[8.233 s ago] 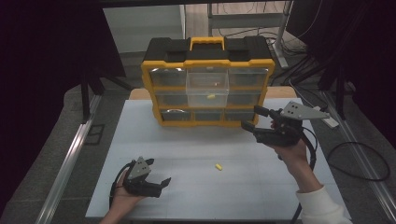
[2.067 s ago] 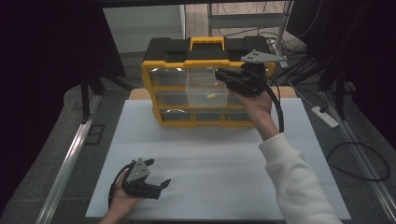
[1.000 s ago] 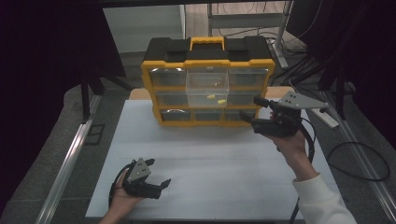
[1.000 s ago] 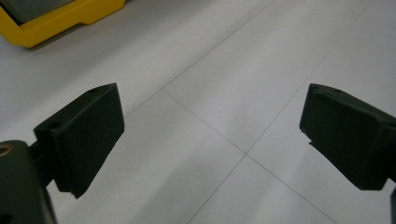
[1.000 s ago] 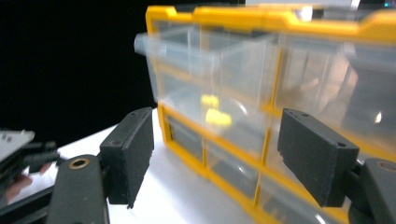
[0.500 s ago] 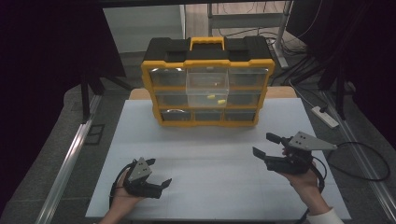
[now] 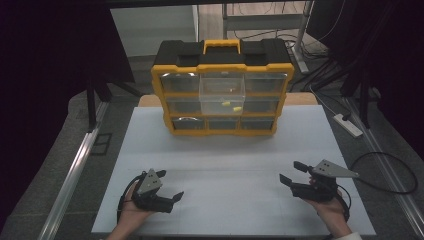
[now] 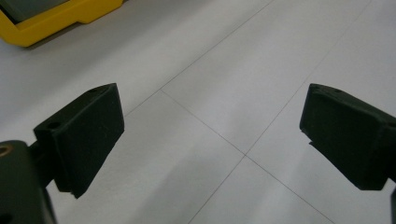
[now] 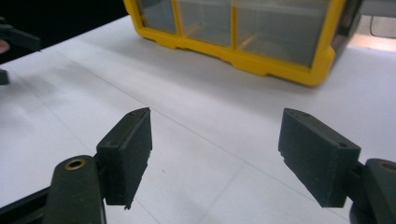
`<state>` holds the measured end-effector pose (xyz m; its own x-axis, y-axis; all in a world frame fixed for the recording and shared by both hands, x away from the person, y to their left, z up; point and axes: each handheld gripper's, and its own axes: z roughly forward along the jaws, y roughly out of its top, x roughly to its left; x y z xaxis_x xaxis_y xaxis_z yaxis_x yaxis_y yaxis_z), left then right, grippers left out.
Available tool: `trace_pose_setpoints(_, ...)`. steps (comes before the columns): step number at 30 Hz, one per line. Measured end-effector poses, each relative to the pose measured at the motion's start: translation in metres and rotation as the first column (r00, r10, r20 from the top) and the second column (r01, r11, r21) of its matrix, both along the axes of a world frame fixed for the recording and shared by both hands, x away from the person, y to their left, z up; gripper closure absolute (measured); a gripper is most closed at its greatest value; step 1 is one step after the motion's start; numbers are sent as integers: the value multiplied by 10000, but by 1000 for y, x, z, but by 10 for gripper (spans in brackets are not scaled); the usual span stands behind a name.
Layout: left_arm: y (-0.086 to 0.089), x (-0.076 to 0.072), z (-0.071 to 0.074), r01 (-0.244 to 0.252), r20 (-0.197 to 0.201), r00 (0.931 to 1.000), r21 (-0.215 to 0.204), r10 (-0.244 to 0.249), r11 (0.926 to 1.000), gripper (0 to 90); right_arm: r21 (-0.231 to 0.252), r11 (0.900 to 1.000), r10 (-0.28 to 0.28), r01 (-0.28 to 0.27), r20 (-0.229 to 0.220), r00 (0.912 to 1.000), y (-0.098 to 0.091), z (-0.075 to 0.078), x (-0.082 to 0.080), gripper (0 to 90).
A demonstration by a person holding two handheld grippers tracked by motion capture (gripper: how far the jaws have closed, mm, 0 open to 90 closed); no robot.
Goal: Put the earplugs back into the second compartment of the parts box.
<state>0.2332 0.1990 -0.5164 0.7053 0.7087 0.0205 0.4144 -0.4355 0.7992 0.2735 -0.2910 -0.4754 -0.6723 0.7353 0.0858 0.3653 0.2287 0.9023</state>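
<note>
With both hand-held grippers [image 7: 287,172] [image 7: 171,189] wide open and empty at 6 o'clock, the protruding drawer [image 7: 222,95] could get bumped.

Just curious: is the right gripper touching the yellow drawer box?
Apart. The high view shows the right gripper near the table's front, bare white surface separating it from the drawer box.

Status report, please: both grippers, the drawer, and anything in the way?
Left gripper open, empty, low over table. Right gripper open, empty, near table edge. Middle drawer pulled out, yellow pieces inside. Nothing in the way.
</note>
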Motion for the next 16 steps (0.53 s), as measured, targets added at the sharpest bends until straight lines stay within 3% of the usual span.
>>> trace_pose_setpoints(6,1,0,-1,-31,-5,10000,-3,31,10000,67,-40,9998,-195,194,-47,9998,-3,-5,3,251)
trace_pose_setpoints(16,1,0,-1,-70,-18,10000,26,70,10000,67,-211,9997,-77,77,-3,10000,-1,-7,2,247)
